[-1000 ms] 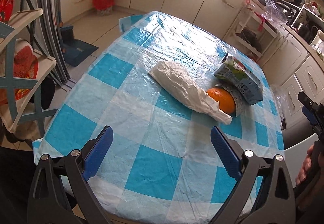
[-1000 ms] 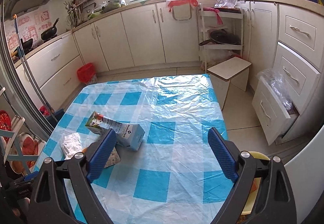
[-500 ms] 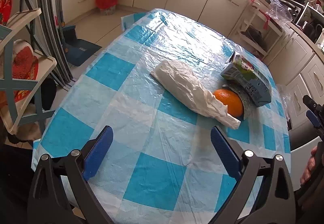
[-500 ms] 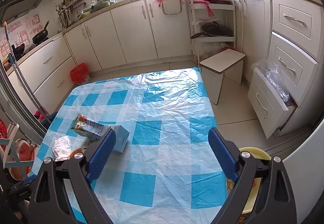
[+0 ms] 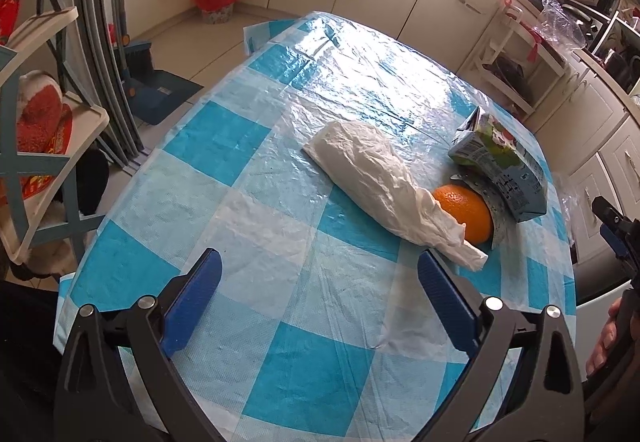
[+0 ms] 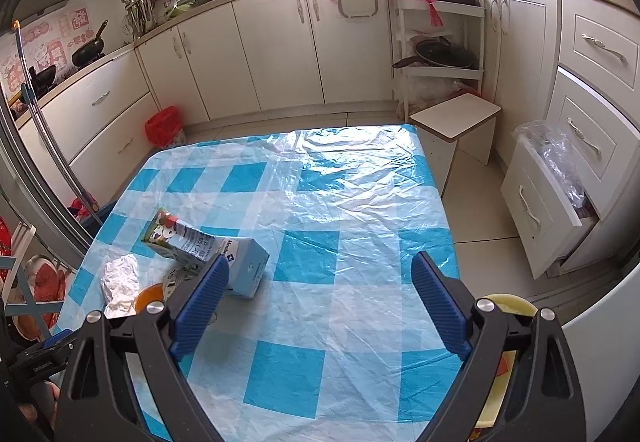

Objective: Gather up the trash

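Lying carton (image 6: 208, 254), print unreadable; tongs (image 6: 320, 282) open

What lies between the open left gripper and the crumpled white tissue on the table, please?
Only bare checked tablecloth, as the left wrist view shows. The left gripper hovers open short of the crumpled white tissue, with nothing on the cloth between them.

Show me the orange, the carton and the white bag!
orange (image 5: 466, 216), left wrist view, on its bare peel.
carton (image 6: 200, 246), right wrist view, on its printed side.
white bag (image 5: 360, 166), left wrist view, on its crumpled middle.
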Available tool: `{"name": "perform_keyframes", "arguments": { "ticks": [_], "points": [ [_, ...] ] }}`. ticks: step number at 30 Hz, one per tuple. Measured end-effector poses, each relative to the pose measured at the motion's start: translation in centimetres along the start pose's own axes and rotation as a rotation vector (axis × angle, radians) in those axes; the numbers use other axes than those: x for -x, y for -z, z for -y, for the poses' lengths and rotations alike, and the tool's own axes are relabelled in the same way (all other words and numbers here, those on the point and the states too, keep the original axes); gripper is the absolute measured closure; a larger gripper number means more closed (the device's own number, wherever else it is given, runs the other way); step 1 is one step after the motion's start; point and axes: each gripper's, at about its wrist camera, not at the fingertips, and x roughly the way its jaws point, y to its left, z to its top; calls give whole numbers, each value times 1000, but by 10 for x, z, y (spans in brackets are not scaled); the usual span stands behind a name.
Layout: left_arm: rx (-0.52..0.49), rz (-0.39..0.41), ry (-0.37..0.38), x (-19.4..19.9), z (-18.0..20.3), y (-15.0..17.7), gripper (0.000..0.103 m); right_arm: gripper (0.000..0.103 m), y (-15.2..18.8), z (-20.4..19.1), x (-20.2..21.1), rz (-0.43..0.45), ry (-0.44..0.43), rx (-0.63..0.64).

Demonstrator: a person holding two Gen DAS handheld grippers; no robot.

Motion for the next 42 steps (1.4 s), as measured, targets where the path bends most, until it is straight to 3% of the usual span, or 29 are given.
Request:
{"name": "perform_keyframes", "arguments": {
  "ticks": [27, 42],
  "points": [
    [-19, 27, -36, 7, 0, 12, 8, 14, 11, -7, 7, -33, -39, 10],
    [3, 51, -50, 21, -8, 23, 8, 14, 31, -28, 8, -75, -63, 76]
  ]
}}
